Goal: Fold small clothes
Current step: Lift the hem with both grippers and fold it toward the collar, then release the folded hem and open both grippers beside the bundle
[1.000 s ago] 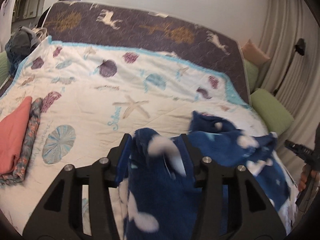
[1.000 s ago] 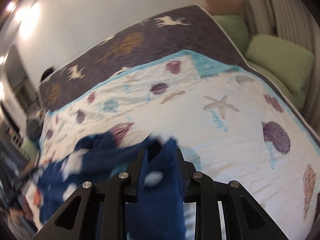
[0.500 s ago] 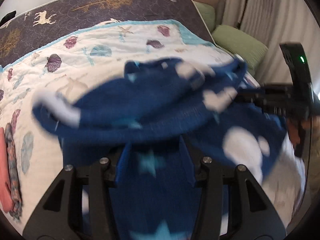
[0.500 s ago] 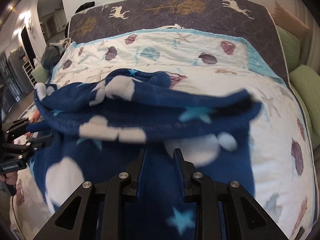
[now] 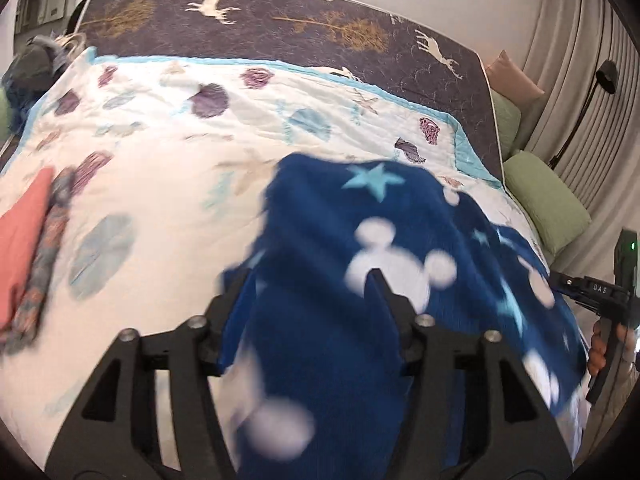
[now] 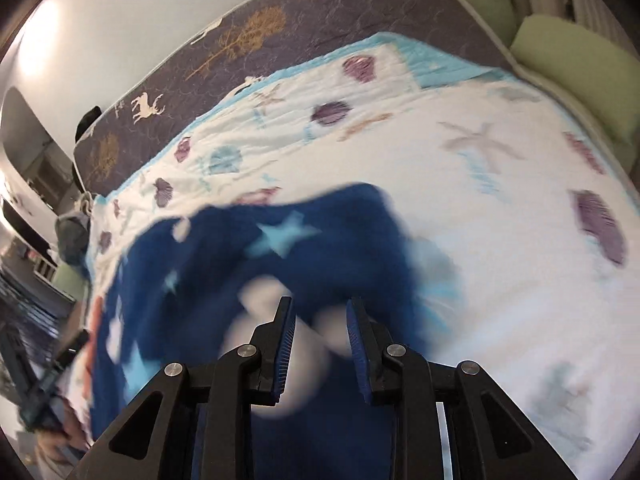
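A dark blue fleece garment [image 5: 360,264] with white mouse heads and pale blue stars is spread over the near right of the bed. My left gripper [image 5: 308,280] is shut on its near edge, cloth bunched between the fingers. My right gripper [image 6: 320,308] is shut on another part of the same garment [image 6: 248,248]; the right gripper also shows at the right edge of the left wrist view [image 5: 592,296]. Both views are motion-blurred.
The bed carries a white seashell quilt [image 5: 168,128] over a dark deer-print cover [image 5: 280,20]. Folded clothes, one coral piece [image 5: 20,232] and a patterned one, lie at the left. Green cushions [image 5: 544,200] and curtains stand on the right.
The garment was flung up in the air between both grippers half a second ago; now it has come down and lies spread on the quilt, still held by both.
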Demonstrator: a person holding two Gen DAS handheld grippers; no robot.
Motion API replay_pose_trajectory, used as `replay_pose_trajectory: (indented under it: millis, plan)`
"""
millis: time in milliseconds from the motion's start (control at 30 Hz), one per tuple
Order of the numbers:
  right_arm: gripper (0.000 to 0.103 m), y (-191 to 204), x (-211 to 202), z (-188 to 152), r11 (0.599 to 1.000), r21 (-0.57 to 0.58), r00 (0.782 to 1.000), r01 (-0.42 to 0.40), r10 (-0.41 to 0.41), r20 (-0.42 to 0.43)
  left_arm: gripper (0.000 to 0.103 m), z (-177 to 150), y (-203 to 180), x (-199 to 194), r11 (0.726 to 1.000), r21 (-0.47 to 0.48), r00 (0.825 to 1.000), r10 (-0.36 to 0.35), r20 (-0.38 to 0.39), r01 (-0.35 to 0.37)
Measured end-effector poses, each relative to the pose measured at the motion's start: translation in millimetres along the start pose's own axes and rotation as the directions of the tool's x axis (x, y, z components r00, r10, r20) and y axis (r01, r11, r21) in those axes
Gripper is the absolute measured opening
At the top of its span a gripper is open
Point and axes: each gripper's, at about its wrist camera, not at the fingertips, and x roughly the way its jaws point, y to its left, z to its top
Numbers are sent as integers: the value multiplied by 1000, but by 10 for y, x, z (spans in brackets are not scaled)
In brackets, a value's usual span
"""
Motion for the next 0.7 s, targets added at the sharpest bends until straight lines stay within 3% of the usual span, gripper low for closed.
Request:
replay_pose_trajectory:
  millis: [33, 100, 167, 367, 433, 467, 500, 533, 600, 700]
  plan:
    - [27, -95, -133, -97, 1000, 1, 1000, -4, 4, 12, 63, -108, 104, -128, 1000, -15, 1000, -8, -4, 8]
    - [40, -316, -409, -331, 999, 31, 999, -31, 31, 25, 64, -259, 245, -262, 998, -36, 998, -49, -28, 48]
    - [45, -473, -620, -557, 997, 52, 998, -55, 54, 27, 64, -413, 316, -337, 993, -53, 991, -111, -75, 107]
    - [58, -558, -872, -982, 994, 33, 994, -107, 107, -8, 64, -666, 130, -308, 991, 25, 981, -130, -142, 135]
    - [59, -519, -834, -1007, 985, 48, 986, -164, 165, -21, 46, -684, 84, -301, 990, 17, 981, -138, -139, 141]
    - [59, -490, -799, -1003, 985, 58, 986, -165, 167, -23, 27, -673, 69, -314, 989, 3, 981, -143, -130, 145]
    - [37, -465, -779, -998, 986, 65, 988, -151, 153, -24, 22, -676, 79, -370, 988, -15, 980, -156, -123, 155]
    - [8, -423, -766, -985, 989, 71, 991, -128, 130, -24, 20, -667, 104, -438, 984, -48, 979, -176, -106, 172]
    - [7, -377, -874, -986, 992, 89, 996, -91, 91, 10, 18, -666, 160, -697, 967, -100, 969, -240, -57, 234]
    - [7, -352, -1192, -1023, 991, 61, 988, -123, 116, 97, 16, -755, 210, -1024, 961, -80, 964, -266, -7, 264]
